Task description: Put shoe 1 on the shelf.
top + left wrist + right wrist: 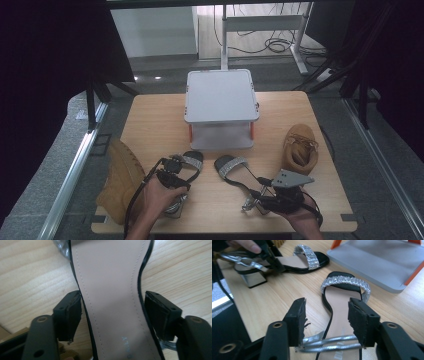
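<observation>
Two black sandals with silver toe straps lie on the wooden table (155, 120). My left gripper (174, 170) hangs over the left sandal (192, 162). In the left gripper view the gripper (112, 312) stands open astride the sandal's beige insole (110, 277): the left pad is at the sole's edge and the right pad stands off it. My right gripper (255, 197) is at the heel end of the right sandal (232, 167). In the right gripper view the gripper (327, 317) is open, and the silver ankle straps (329, 343) lie between the jaws.
A grey two-tier rack (221, 95) with orange posts stands at the back centre of the table. One tan boot (122, 175) lies at the left edge, another (300, 147) at the right. Black frames and rails flank the table.
</observation>
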A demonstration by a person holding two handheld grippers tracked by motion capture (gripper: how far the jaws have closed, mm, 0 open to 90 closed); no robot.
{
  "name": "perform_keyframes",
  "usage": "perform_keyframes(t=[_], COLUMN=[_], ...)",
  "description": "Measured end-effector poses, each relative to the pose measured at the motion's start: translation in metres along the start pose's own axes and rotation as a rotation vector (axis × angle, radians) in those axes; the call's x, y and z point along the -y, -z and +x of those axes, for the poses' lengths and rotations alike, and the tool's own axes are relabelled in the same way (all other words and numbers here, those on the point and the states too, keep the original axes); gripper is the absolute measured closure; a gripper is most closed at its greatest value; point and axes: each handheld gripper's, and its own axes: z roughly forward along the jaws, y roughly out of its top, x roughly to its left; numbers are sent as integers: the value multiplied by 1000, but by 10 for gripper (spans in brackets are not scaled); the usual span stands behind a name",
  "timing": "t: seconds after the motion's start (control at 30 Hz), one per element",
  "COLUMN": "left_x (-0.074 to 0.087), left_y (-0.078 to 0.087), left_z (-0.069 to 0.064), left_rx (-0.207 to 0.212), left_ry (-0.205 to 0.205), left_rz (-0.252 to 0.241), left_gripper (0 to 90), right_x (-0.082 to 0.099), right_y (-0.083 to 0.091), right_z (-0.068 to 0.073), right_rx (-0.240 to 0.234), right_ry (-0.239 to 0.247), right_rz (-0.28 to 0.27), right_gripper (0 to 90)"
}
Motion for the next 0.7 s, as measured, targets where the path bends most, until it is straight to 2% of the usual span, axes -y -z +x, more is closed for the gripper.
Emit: perform_keyframes(t=[0.1,0.2,0.37,0.43,0.53,0.7], left_x=[0,0,0,-1,-1,0], left_y=[-3,-4,-4,-4,-4,-5], left_z=[0,-2,-4,-4,-4,-6], left_rx=[-4,-21,-35,-40,-43,-61], left_ry=[14,17,32,42,56,73], left_rz=[4,3,8,7,4,-9], left_gripper=[312,319,334,341,353,363], right_x=[-9,-19,-30,-33,-35,-34], right_y=[-13,-29,-57,-67,-81,-99], right_z=[-3,-7,-16,-21,-22,-27], right_rx=[7,21,61,80,85,87], right_ry=[3,10,21,8,8,-21], right_rz=[94,221,419,481,549,626], right_gripper=[414,368,315,298,278,272])
